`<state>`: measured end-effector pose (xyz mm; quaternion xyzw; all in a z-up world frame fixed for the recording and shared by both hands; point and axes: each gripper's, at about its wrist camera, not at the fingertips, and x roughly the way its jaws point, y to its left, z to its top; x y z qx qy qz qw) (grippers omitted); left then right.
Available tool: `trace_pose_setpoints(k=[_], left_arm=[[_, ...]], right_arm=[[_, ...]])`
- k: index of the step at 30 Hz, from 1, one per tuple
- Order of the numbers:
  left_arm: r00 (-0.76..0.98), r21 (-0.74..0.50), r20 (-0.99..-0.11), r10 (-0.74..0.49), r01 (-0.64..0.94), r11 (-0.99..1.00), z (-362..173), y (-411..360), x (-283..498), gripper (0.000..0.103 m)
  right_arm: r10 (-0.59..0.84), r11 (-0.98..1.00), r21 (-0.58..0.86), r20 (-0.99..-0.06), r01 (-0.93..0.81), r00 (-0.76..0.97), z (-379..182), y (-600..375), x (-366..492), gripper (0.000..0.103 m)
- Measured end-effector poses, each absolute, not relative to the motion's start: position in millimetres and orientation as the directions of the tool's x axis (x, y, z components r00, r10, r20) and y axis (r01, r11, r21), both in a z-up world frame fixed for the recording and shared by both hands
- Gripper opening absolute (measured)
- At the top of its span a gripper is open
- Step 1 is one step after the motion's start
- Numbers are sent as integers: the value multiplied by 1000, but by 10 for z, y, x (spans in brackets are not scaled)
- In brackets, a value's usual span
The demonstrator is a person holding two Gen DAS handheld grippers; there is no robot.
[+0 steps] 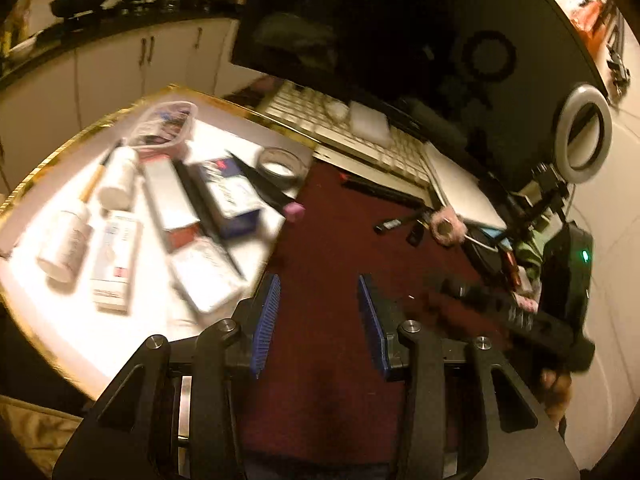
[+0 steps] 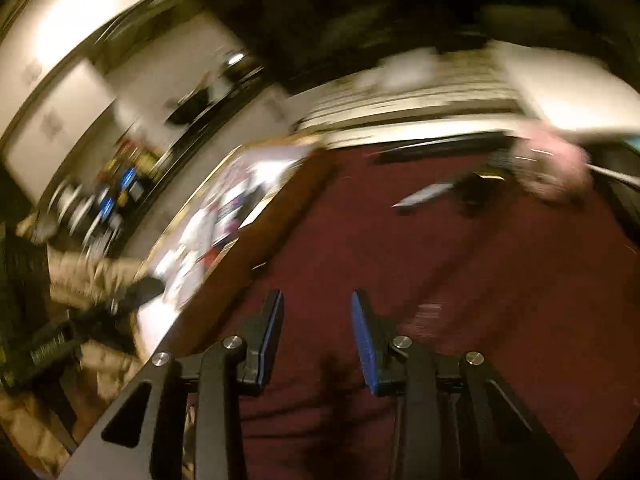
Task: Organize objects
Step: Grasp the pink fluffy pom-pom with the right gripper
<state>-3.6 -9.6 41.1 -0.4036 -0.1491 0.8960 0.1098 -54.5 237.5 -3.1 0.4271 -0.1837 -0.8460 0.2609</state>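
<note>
Dark red cloth [image 1: 320, 240] covered the desk beside a gold-rimmed tray [image 1: 52, 148] crowded with boxes [image 1: 230, 194] and bottles [image 1: 118, 180]. Left gripper [image 1: 318, 312] and right gripper [image 2: 316, 328] hovered spread and empty over the cloth. Blur suggested fast movement; a hasty reach might knock the boxes off the tray.

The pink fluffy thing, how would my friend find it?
Start at the white keyboard under the dark screen. Come down onto the dark red mat, to its right side, beside the small black sticks. The pink fluffy ring is the only furry thing there, with a hole in its middle.
</note>
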Motion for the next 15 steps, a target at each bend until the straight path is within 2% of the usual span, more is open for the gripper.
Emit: trace_pose_setpoints(k=[4,11,13,15], left_arm=[[-647,-336,-684,337,-131,-933,439,120,-25,40],[-622,-343,-692,365,-162,-925,386,296,-31,40],[-615,-338,-701,361,-159,-927,360,328,-47,40],[-609,-337,-704,365,-166,-927,342,369,-54,40]], right_arm=[[-543,-820,545,-640,177,-544,-26,2698,-689,35],[-377,-905,416,-677,94,-632,87,2947,-909,36],[-328,-930,355,-687,94,-649,107,2958,-989,36],[-263,-961,254,-712,111,-652,102,2929,-1069,42]])
